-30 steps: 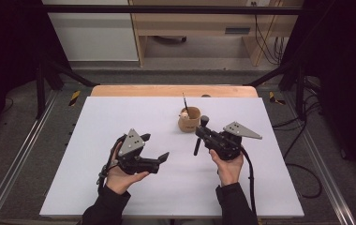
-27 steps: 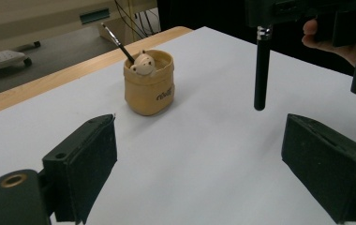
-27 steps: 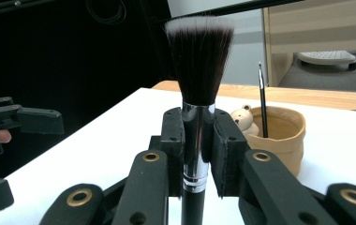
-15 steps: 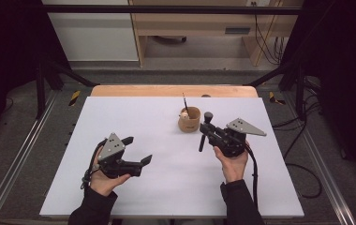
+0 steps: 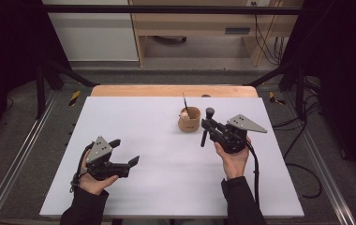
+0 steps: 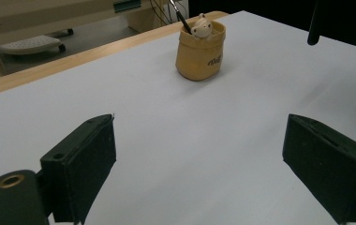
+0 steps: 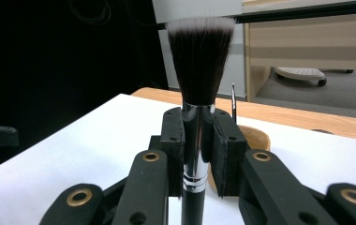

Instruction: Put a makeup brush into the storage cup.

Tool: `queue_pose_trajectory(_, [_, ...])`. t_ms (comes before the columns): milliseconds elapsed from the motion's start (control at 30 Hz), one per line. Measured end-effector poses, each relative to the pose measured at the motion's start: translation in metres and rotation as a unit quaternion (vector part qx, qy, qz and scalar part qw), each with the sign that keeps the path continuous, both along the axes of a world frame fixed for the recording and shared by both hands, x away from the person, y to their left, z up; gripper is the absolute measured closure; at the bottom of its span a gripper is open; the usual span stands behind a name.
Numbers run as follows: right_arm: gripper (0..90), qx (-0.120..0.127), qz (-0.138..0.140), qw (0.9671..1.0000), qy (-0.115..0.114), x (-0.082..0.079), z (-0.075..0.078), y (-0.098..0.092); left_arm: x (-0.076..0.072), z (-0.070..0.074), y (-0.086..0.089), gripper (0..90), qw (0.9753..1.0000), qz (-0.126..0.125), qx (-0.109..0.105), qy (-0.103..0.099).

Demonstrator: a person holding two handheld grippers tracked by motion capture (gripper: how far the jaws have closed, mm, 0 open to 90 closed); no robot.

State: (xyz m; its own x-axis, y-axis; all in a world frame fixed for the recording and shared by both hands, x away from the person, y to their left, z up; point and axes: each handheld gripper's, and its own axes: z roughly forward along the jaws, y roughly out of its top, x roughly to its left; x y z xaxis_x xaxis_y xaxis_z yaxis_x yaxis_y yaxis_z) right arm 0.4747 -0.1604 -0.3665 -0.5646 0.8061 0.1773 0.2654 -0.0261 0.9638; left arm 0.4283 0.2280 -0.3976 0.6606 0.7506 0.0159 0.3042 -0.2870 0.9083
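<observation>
Two grippers are over the white table (image 5: 157, 140), and each has a different job at this moment. The right gripper (image 5: 207, 127) pinches a makeup brush (image 7: 198, 79) by its shiny metal collar, bristles up, just beside the small tan cup (image 5: 189, 120). I think the brush is held upright so that its handle can go straight down into the cup, next to the thin brush (image 5: 184, 101) and the little figure (image 6: 200, 26) already standing inside. The left gripper (image 5: 124, 152) is well apart, near the front left of the table, with its jaws spread wide and nothing between them. It probably waits there to keep the way free.
</observation>
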Motion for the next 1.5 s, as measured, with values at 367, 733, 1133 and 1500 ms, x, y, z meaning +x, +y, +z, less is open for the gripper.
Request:
queue_pose_trajectory(367, [77.3, -0.005, -0.008, 1.0000, -0.001, 0.014, -0.001, 0.006, 0.000, -0.003, 0.012, 8.1, 0.9998, 0.013, 0.012, -0.005])
queue_pose_trajectory(733, [77.3, -0.010, -0.014, 0.9999, -0.003, 0.030, 0.004, 0.013, 0.003, -0.006, 0.020, 7.5, 0.9998, 0.020, 0.010, 0.000])
queue_pose_trajectory(1133, [77.3, -0.022, -0.028, 0.9993, -0.010, 0.051, 0.013, 0.017, 0.004, -0.007, 0.023, 7.5, 0.9997, 0.023, 0.003, 0.002])
queue_pose_trajectory(1500, [77.3, -0.030, -0.047, 0.9984, -0.012, 0.070, 0.018, 0.020, 0.004, -0.007, 0.024, 7.5, 0.9997, 0.024, 0.001, 0.003])
